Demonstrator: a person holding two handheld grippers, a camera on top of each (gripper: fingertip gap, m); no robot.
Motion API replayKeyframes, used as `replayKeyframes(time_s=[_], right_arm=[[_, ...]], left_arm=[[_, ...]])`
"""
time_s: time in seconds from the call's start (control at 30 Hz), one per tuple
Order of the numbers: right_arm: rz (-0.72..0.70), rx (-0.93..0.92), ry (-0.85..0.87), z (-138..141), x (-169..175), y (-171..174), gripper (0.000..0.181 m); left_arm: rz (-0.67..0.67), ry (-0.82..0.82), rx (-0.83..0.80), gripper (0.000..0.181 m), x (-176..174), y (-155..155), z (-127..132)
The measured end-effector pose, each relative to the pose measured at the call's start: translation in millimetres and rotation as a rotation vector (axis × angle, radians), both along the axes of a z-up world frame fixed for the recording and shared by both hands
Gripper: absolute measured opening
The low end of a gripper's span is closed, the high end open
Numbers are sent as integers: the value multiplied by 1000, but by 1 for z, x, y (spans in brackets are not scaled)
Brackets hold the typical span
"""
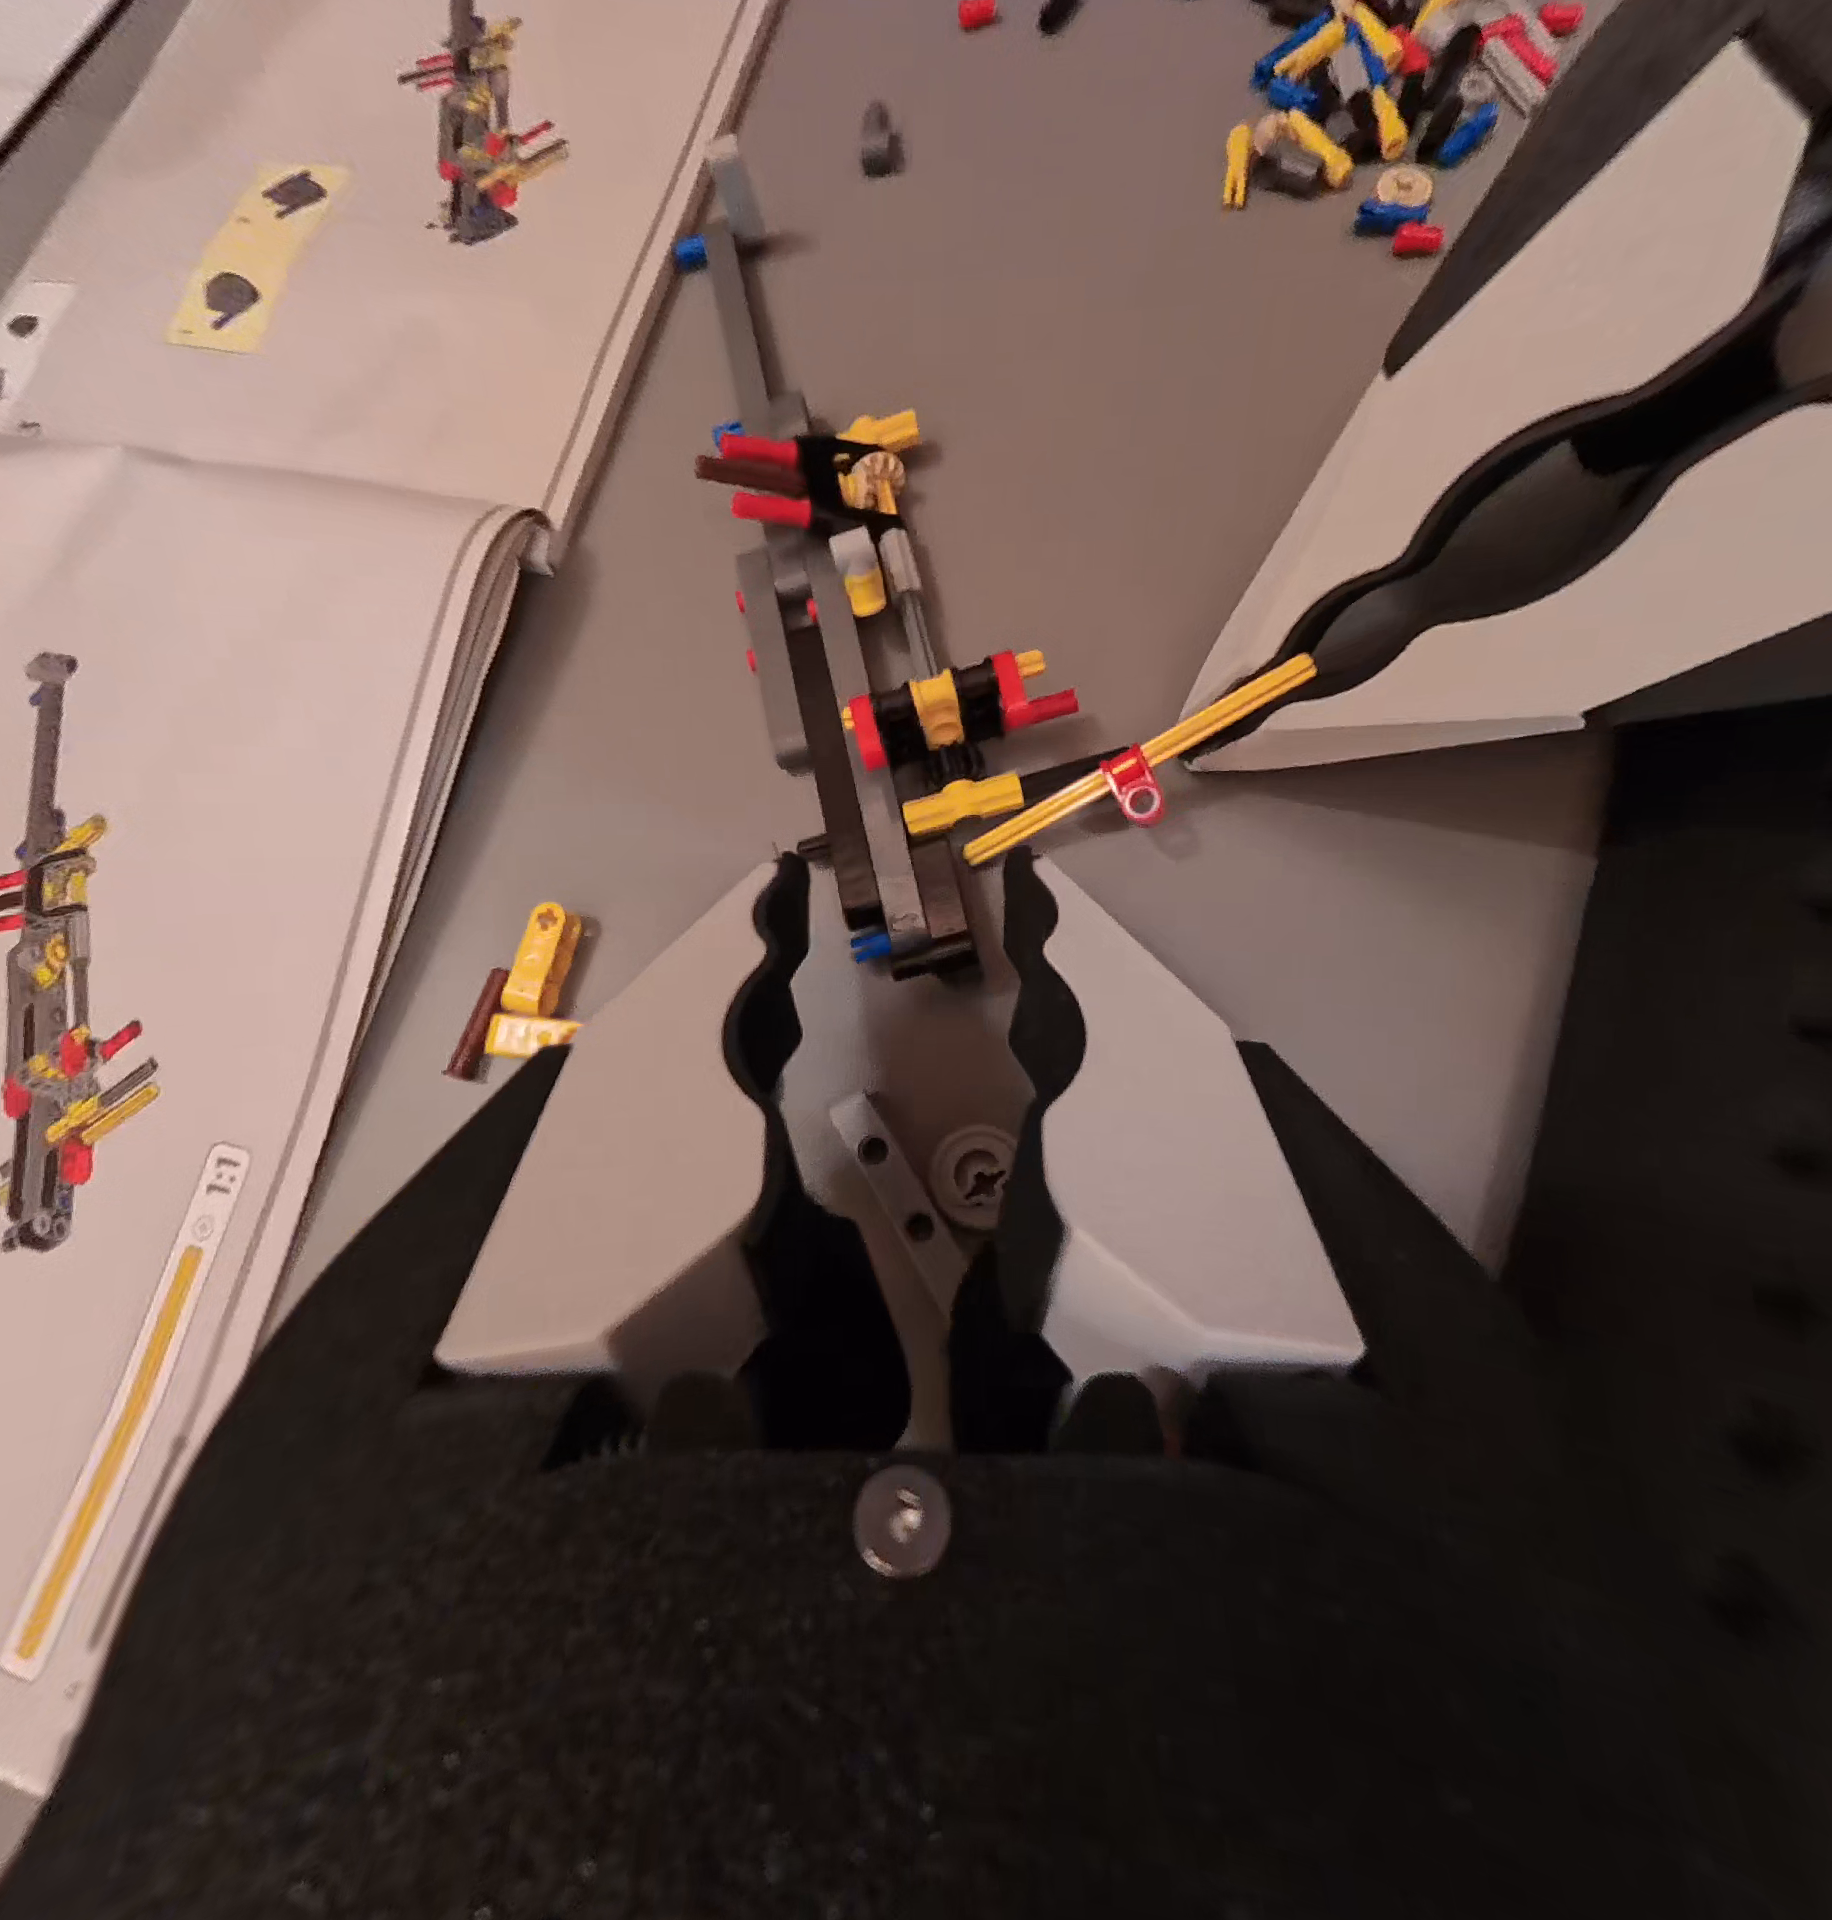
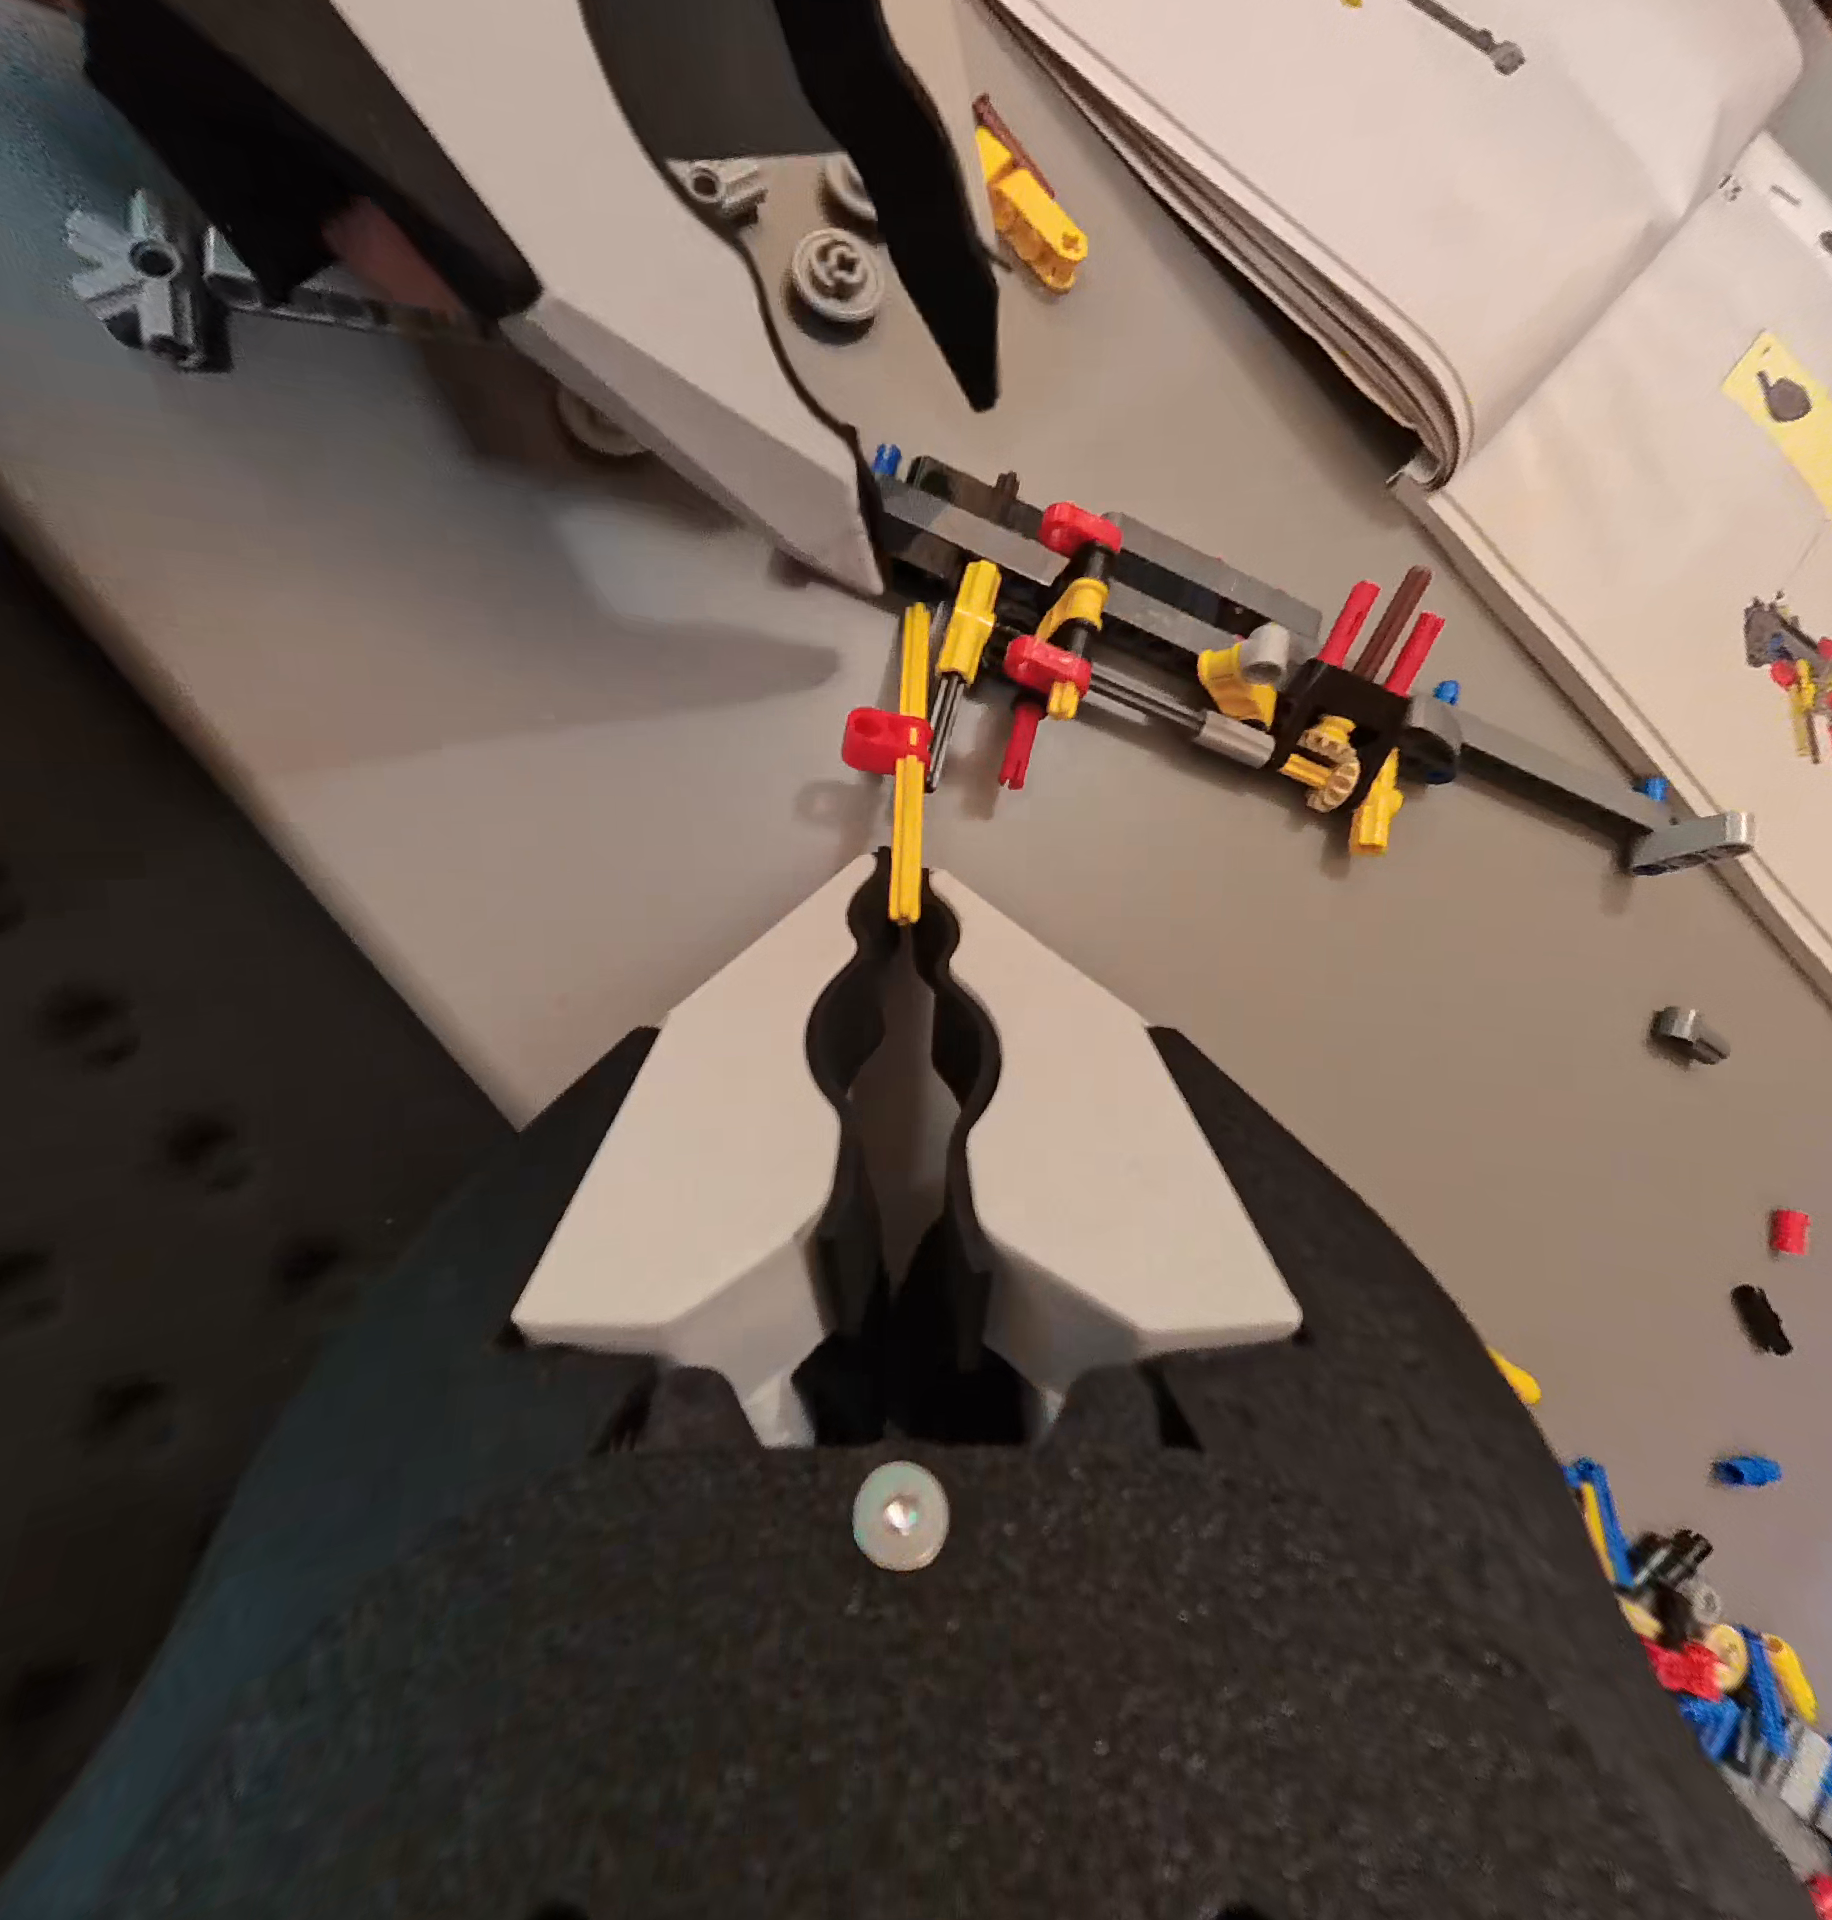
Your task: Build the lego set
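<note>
Left wrist view: left gripper [image 1: 901, 883] sits with its jaws set moderately apart around the near end of the lego assembly [image 1: 850, 675], which lies on the grey table [image 1: 1078, 343]; contact with the pads cannot be confirmed. An open instruction booklet [image 1: 268, 582] lies to the left, a pile of loose parts [image 1: 1379, 94] at top right.

Right wrist view: right gripper [image 2: 904, 883] is closed narrowly on a yellow axle [image 2: 908, 769] carrying a red connector [image 2: 881, 738]. The axle's far tip is just beside the assembly's end, close to the left gripper's fingers [image 2: 943, 260]. Loose parts lie at the lower right.
</note>
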State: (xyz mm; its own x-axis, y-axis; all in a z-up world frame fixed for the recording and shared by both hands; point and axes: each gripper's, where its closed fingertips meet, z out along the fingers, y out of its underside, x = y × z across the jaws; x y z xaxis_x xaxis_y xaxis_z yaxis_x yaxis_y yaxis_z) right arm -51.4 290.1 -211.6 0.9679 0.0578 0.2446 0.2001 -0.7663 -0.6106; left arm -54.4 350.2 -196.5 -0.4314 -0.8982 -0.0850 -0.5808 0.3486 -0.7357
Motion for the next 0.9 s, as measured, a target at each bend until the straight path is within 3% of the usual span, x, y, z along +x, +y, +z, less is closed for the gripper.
replayKeyframes(time_s=[0.3,0.43,0.57,0.63,0.67,0.77,0.9], right_arm=[[-1,1,164,1,-4,-8,3],[10,-16,227,1,-7,-11,14],[21,35,310,14,-1,-14,27],[19,95,319,25,12,-7,48],[46,153,301,33,15,0,56],[131,303,121,47,19,16,53],[278,283,-87,46,16,11,50]], left_arm=[[-28,90,-43,27,1,-3,-15],[4,106,-75,25,1,-2,-15],[67,188,-306,24,0,-7,-5],[86,231,-405,24,-2,-9,0],[87,253,-459,24,-2,-12,3],[62,303,-557,24,-4,-19,9],[54,337,-612,24,-5,-21,11]])
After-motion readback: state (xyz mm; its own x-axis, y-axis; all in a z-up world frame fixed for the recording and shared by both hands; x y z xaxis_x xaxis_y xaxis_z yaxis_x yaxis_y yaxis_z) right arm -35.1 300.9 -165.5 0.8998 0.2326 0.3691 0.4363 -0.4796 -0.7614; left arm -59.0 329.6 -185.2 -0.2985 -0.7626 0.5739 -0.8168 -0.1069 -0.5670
